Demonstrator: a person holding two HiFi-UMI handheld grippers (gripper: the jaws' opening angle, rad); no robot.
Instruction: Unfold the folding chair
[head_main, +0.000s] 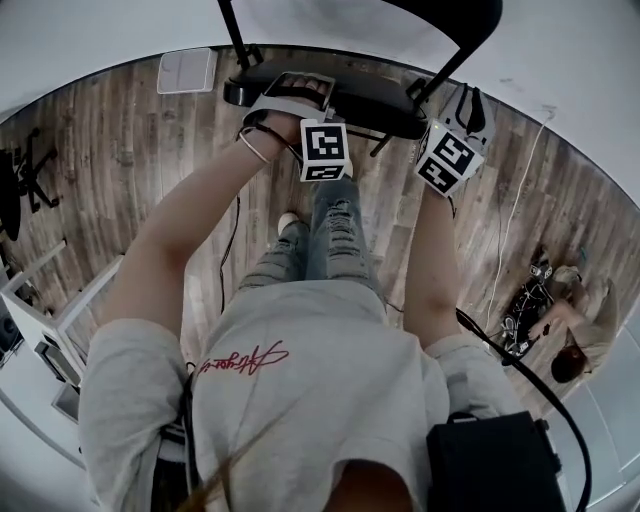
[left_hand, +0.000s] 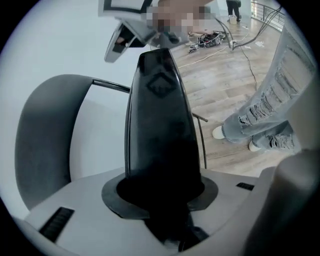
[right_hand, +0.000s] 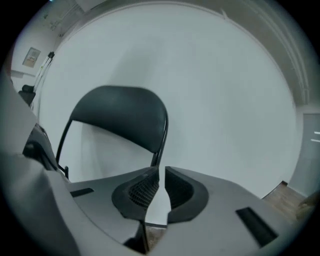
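Observation:
The black folding chair stands against the white wall, its seat (head_main: 330, 100) flat in front of me and its backrest (head_main: 445, 15) above. My left gripper (head_main: 290, 92) comes down on the seat's front edge. In the left gripper view the dark seat (left_hand: 160, 115) fills the space between the jaws, and the left gripper (left_hand: 160, 187) is shut on it. My right gripper (head_main: 468, 105) sits at the chair's right side beside the frame tube (head_main: 440, 72). In the right gripper view the right gripper (right_hand: 161, 175) shows a thin gap with only wall in it. The backrest (right_hand: 117, 120) and tube (right_hand: 161, 142) lie beyond.
My legs in torn jeans (head_main: 325, 235) stand just before the chair on the wooden floor (head_main: 130, 150). Cables and gear (head_main: 525, 310) lie on the floor at the right, beside another person (head_main: 580, 310). A tripod (head_main: 25, 170) and white furniture (head_main: 60, 300) stand at the left.

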